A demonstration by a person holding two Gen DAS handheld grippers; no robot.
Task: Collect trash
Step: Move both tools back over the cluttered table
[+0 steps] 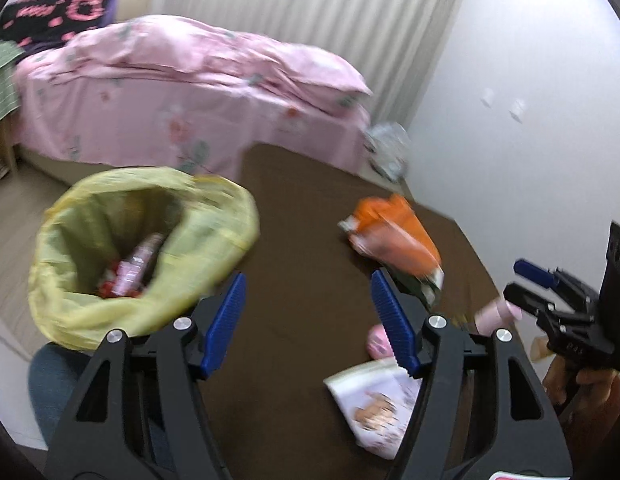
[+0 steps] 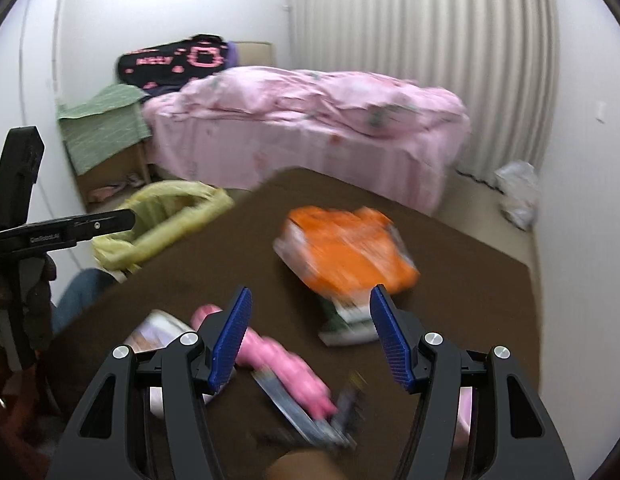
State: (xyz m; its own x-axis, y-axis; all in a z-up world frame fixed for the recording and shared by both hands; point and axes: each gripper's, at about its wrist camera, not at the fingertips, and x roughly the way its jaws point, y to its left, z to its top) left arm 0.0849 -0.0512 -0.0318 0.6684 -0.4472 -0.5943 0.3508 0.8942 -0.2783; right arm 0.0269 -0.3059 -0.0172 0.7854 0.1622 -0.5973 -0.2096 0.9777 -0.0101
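Both hand-held grippers empty over a littered counter

The left hand-held gripper [image 1: 308,320] is held open with nothing between its jaws; the right hand-held gripper [image 2: 310,338] is spread wide, likewise empty. On the brown counter [image 1: 302,208] trash is left: a pink bottle [image 2: 282,364] nearest, a printed white packet [image 1: 380,408] at the near edge, an orange packet [image 2: 350,256] farther off. The yellow-lined bin [image 1: 122,240] is seen left of the counter, already holding wrappers. A slippery packet could be pinched at one corner and dropped short of the bin. No label can be read, everything being blurred
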